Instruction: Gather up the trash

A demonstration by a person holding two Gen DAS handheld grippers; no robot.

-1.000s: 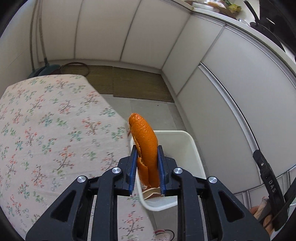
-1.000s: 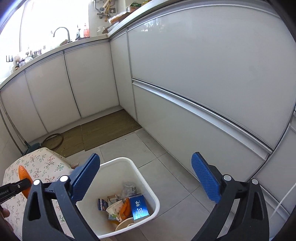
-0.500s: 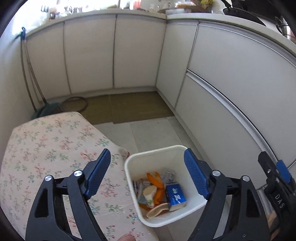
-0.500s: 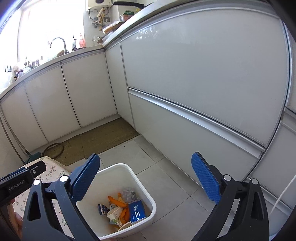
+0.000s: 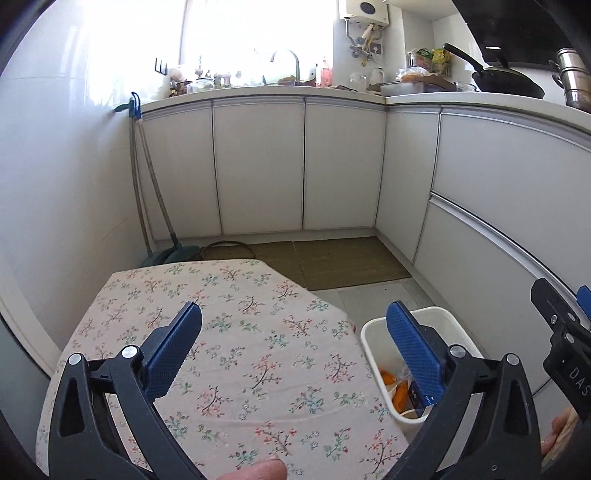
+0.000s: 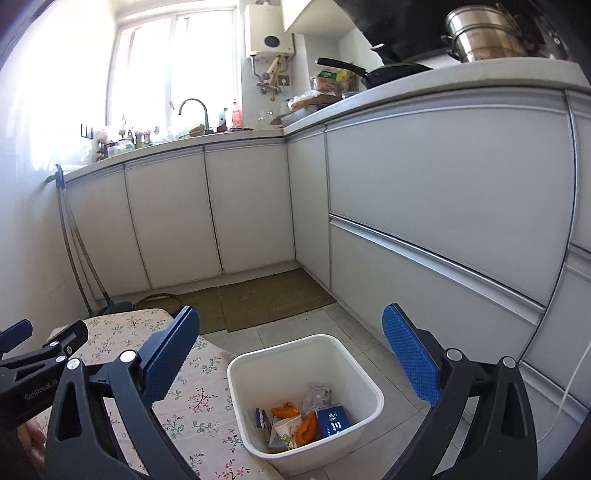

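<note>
Both grippers are empty. On the left gripper [image 5: 293, 341] the jaws are opening, already spread wide, with nothing between the blue pads; through the gap shows only the floral tablecloth [image 5: 236, 325]. On the right gripper [image 6: 291, 349] the jaws also stand wide apart and grip nothing.

Beyond the right gripper's spread fingers sits the white trash bin [image 6: 306, 398], on the tiled floor, touching or just beside the right-hand edge of the cloth-covered table. Inside the bin lie pieces of orange peel [image 6: 306, 424], a crumpled paper cup [image 6: 284, 428], a small blue carton [image 6: 334, 421], a crinkled clear wrapper [image 6: 317, 395] and another small printed packet [image 6: 262, 417]. From the left wrist view the bin [image 5: 373, 332] shows to the right of the table, partly hidden by the left gripper's right finger, with orange peel [image 5: 399, 391] visible inside.

The tablecloth itself carries no loose items where it is visible. Past the bin, away from the table, two brown mats [image 6: 269, 299] lie on the floor against the white base cabinets [image 6: 251, 206], which wrap around the corner of the kitchen. To the left of the mats, a broom and dustpan [image 5: 173, 254] lean against the wall. Above the cabinets, the counter holds a sink tap [image 6: 194, 107], a black frying pan [image 6: 391, 70] and a steel pot [image 6: 484, 33]. A fingertip [image 5: 255, 470] shows at the bottom edge of the left wrist view.
</note>
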